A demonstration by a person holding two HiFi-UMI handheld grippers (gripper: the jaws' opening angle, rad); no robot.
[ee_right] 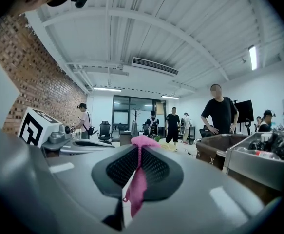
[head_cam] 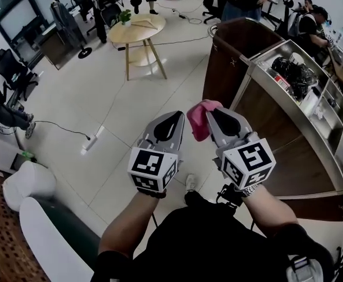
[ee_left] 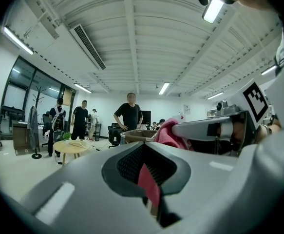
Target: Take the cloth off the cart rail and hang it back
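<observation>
Both forearms are pointing forward side by side; the left claw (head_cam: 172, 121) and right claw (head_cam: 218, 117) are each pinching the pink cloth (head_cam: 199, 121) bunched between them, beside the cart (head_cam: 300, 157)

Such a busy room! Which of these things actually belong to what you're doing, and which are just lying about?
Part of the job:
pink cloth, pinched by both the left gripper and the right gripper
cart with its steel rail

Just lying about:
round wooden table
power strip on the floor
black office chair
</observation>
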